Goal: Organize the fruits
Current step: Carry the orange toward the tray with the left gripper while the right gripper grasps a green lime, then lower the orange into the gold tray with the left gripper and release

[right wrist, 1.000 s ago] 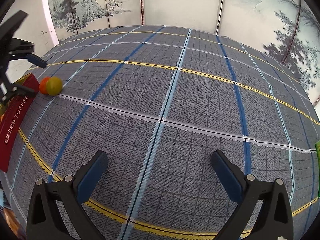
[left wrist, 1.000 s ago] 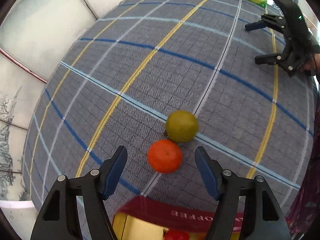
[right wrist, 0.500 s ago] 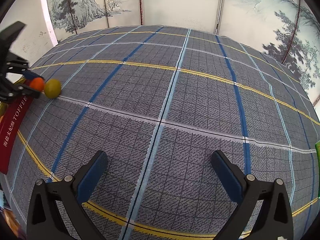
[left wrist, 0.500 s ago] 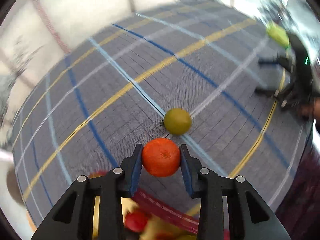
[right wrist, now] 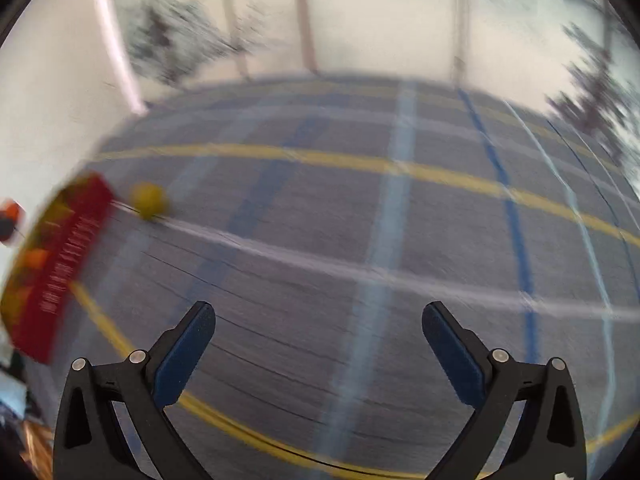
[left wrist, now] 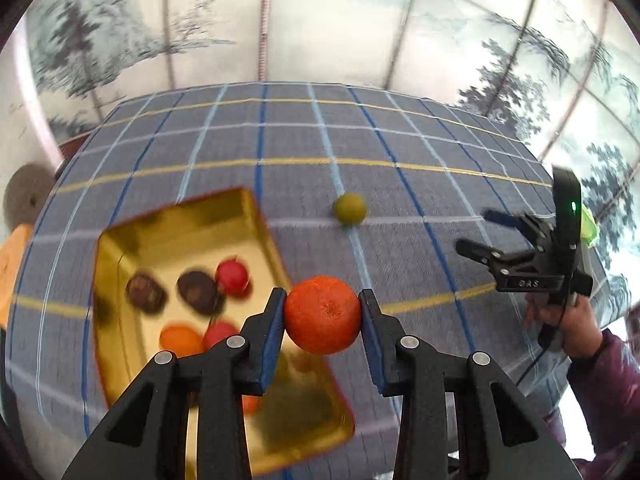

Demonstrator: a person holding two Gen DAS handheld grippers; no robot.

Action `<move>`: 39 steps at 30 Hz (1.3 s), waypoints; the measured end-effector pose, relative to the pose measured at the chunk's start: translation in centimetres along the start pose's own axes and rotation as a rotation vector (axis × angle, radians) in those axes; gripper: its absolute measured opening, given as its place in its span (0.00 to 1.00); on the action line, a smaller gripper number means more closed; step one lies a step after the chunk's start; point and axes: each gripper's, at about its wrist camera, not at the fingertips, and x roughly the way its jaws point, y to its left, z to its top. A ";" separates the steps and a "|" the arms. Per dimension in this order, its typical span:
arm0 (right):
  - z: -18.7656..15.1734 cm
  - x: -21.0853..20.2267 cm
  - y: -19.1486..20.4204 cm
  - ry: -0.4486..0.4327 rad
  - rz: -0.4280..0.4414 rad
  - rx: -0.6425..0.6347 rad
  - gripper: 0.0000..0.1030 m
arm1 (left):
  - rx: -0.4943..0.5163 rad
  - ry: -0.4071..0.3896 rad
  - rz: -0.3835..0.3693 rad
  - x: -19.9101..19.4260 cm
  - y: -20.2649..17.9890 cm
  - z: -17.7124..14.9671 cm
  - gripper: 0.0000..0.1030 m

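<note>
My left gripper (left wrist: 322, 316) is shut on an orange (left wrist: 322, 314) and holds it in the air above the right edge of a gold box (left wrist: 160, 224). The box holds several fruits, red, orange and dark brown. A yellow-green fruit (left wrist: 350, 208) lies on the plaid cloth beyond the box; it also shows in the right wrist view (right wrist: 148, 200), blurred. My right gripper (right wrist: 319, 344) is open and empty above the cloth; it shows at the right of the left wrist view (left wrist: 480, 236). The box's red side (right wrist: 64, 272) shows at the left of the right wrist view.
A grey plaid cloth (left wrist: 400, 152) covers the table. A light green packet (left wrist: 588, 226) lies behind the right gripper. Painted screens stand behind the table. An orange object (left wrist: 12, 260) sits at the far left edge.
My left gripper closed on the orange, lifted it and swung left over the gold box. The right wrist view has turned and is blurred by motion; its jaws stay open.
</note>
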 end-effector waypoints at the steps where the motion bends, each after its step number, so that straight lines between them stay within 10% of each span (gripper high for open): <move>1: 0.9 0.4 1.8 -0.011 0.048 -0.061 1.00 | -0.013 0.001 0.011 -0.3 0.0 -0.7 0.37; 12: 6.0 7.4 9.3 0.012 0.174 -0.246 0.90 | -0.124 -0.047 0.103 -5.0 3.0 -4.6 0.37; 21: 6.8 10.7 10.4 0.117 0.154 -0.272 0.29 | -0.177 -0.079 0.176 -7.1 4.7 -6.7 0.37; 39: -0.4 2.5 6.7 0.031 0.117 -0.101 0.31 | -0.182 -0.090 0.245 -5.2 5.8 -8.7 0.37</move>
